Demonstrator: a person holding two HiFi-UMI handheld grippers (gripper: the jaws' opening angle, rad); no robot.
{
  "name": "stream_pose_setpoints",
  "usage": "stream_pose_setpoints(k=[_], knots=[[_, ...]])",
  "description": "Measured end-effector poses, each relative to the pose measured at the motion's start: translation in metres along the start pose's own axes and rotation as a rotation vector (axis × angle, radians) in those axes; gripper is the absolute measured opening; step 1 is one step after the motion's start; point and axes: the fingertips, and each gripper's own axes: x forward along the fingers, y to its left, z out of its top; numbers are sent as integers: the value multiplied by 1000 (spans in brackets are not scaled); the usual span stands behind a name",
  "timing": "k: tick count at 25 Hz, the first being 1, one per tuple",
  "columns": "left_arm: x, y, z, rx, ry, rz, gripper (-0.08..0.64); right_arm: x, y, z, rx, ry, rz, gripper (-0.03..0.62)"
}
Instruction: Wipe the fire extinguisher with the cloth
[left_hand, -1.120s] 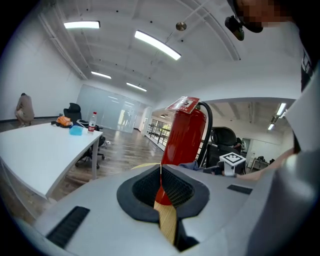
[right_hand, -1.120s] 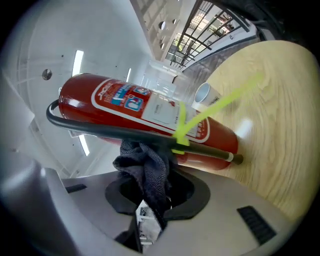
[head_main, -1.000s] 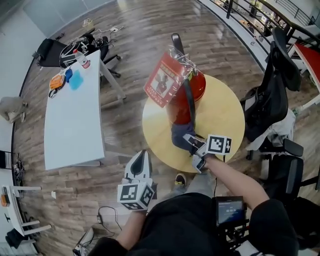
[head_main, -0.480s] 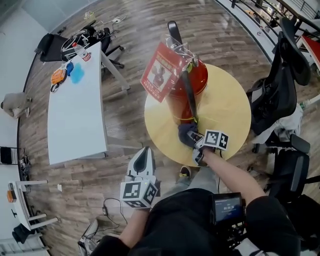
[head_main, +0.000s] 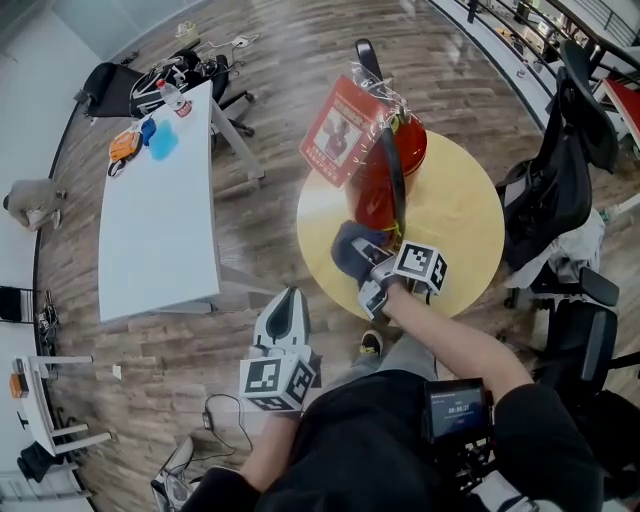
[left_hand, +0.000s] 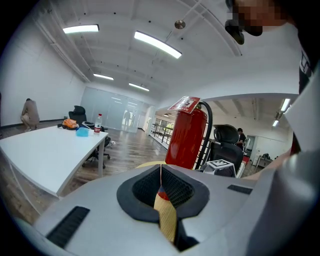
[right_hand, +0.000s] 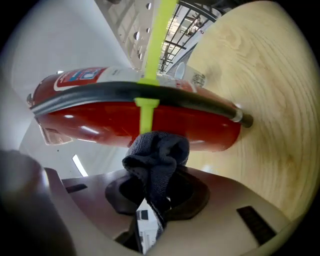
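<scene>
The fire extinguisher (head_main: 385, 185) stands upright by the table's (head_main: 460, 230) far left edge, where the cloth (head_main: 352, 250), clamped in the right gripper (head_main: 375, 285), likely needs firm, even pressure round the hose (right_hand: 150, 92), while the left gripper (head_main: 285, 310), clenched empty, hangs off the near edge.

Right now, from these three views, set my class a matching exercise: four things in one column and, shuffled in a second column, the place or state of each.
Things
1. fire extinguisher
2. cloth
3. left gripper
4. bottle

Places or states
A. clamped in the right gripper
B. at the far end of the white desk
C. standing on the round table
D. shut on nothing, short of the round table

Pairs: 1-C, 2-A, 3-D, 4-B
</scene>
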Motion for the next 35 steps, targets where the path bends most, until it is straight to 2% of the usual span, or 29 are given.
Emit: stream_pose_setpoints(k=[10, 12, 15, 21, 27, 31, 35], knots=[[-13, -2, 13, -1, -55, -13, 25, -12, 179, 14, 56, -51, 344, 94], [-14, -2, 16, -1, -62, -15, 25, -20, 204, 16, 43, -42, 391, 94], [-13, -4, 19, 3, -69, -22, 25, -30, 222, 17, -15, -12, 409, 94], [-12, -14, 19, 15, -76, -48, 25, -70, 229, 24, -108, 35, 441, 94], [-4, -17, 17, 15, -53, -71, 25, -85, 213, 34, -202, 37, 408, 94], [3, -27, 15, 17, -36, -87, 25, -75, 176, 36, -238, 40, 337, 94], [10, -28, 7, 17, -8, -86, 25, -62, 113, 30, -208, 66, 189, 94]])
